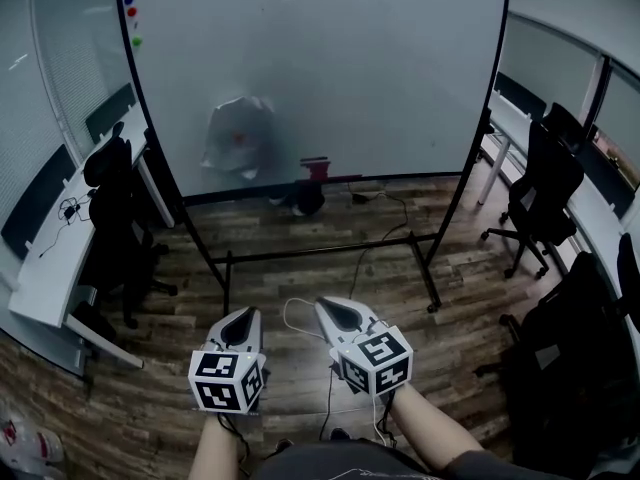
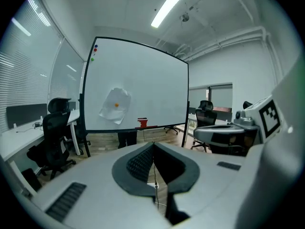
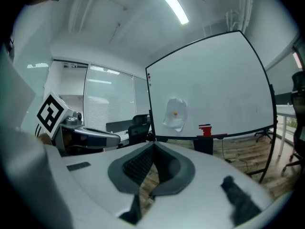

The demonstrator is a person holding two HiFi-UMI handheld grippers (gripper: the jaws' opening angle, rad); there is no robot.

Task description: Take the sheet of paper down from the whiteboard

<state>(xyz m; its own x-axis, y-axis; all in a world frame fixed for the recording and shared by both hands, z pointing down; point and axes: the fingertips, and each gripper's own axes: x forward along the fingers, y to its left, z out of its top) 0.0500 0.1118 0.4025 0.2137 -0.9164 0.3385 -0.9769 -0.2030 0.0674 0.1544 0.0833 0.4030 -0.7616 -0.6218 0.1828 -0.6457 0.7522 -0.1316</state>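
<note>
Wooden planks cover the floor (image 1: 300,280) of an office room, with desks and black chairs along both side walls. Nearest, at the bottom of the head view, the person holds both tools side by side and low, well apart from the board. The left gripper (image 1: 243,315) is clenched: in its own view the two dark pads meet at the tips and nothing is between them. The right gripper (image 1: 336,308) is clenched in the same way, tips together and empty. A thin white cable (image 1: 292,315) lies on the floor between the two grippers.

Farther, a black stand (image 1: 330,253) with a low crossbar and feet carries the whiteboard (image 1: 380,68), which stands upright in the middle of the room. A dark cable (image 1: 385,230) runs on the floor under it. The sheet of paper (image 1: 228,153) hangs on the lower left part of the board; it is crumpled and an orange magnet (image 2: 116,105) pins it near its middle. To the right of the paper, on the bottom ledge of the board, sits a red object (image 1: 316,167), too blurred to name. Three small coloured magnets (image 1: 131,13) are in the top left corner of the board. A black chair (image 1: 112,208) stands left of the board at a white desk (image 1: 55,263), and another chair (image 1: 548,183) stands at the right.
</note>
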